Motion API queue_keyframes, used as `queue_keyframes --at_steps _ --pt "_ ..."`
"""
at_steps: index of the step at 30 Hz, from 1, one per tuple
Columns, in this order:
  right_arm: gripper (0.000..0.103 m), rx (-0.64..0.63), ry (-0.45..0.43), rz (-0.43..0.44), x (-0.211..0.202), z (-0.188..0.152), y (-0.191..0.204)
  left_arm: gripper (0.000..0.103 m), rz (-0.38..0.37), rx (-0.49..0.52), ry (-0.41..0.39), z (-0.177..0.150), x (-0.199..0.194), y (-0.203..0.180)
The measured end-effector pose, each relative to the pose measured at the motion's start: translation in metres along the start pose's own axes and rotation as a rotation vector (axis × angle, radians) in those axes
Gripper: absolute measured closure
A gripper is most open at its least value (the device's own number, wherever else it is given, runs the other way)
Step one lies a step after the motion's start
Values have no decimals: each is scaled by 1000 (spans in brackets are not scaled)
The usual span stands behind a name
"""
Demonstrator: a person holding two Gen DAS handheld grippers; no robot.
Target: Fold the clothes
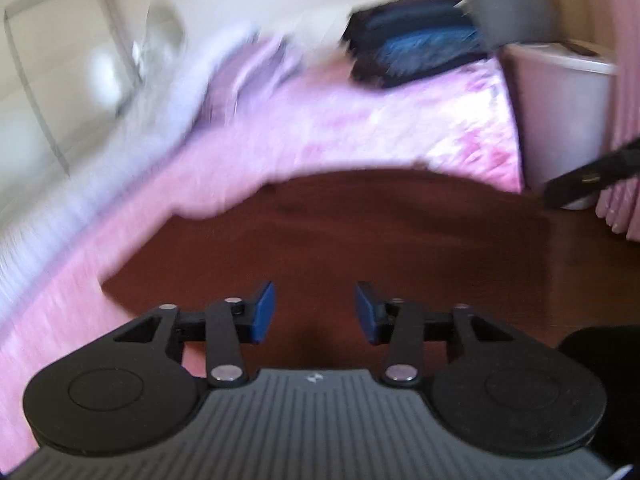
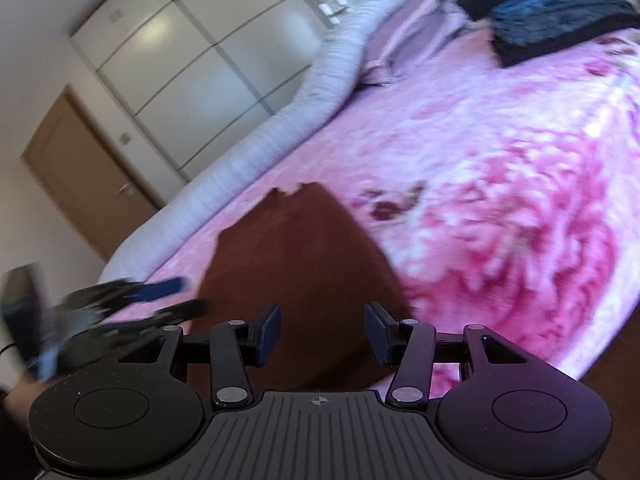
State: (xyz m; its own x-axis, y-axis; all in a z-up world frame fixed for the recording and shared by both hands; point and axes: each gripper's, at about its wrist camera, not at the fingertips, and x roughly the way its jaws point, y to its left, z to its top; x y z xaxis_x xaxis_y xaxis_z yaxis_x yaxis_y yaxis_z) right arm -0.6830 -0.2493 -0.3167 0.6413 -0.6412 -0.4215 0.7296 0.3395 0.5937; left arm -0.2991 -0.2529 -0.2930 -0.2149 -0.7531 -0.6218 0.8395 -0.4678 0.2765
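A garment (image 2: 304,264) lies on the bed (image 2: 480,168) near its front edge. A stack of folded clothes (image 2: 560,12) sits on the bed far behind it. A long bolster (image 2: 280,120) runs along the bed's left side, a wardrobe (image 2: 192,60) beyond.

In the left wrist view, motion blur smears the whole upper left: the white bolster (image 1: 160,120) and a pale round object (image 1: 160,32) above it cannot be identified. The dark folded stack (image 1: 416,48) at upper centre is partly covered by a grey blurred shape (image 1: 508,0) cut off by the top edge. The brown garment (image 1: 340,232) is hidden at the bottom behind the gripper body. In the right wrist view, the left gripper (image 2: 168,296) at lower left is a streak, perhaps with jaws apart. The stack (image 2: 560,12) runs off the upper right.
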Motion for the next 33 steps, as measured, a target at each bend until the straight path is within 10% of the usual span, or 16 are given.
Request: queue_keyframes --at_steps 2,12,21,24,33 --pt "53 -39 8 38 10 2 6 68 -21 -71 84 -13 15 14" --pt "53 -115 98 26 55 7 16 68 -72 -294 -15 -15 -15 75" --pt "53 -437 207 184 84 -20 88 63 -34 -263 135 -23 60 127" --pt "53 -565 356 162 99 -45 102 62 -56 -324 119 -36 58 133" --pt "53 -622 400 180 78 -50 111 64 14 -216 65 -25 24 118"
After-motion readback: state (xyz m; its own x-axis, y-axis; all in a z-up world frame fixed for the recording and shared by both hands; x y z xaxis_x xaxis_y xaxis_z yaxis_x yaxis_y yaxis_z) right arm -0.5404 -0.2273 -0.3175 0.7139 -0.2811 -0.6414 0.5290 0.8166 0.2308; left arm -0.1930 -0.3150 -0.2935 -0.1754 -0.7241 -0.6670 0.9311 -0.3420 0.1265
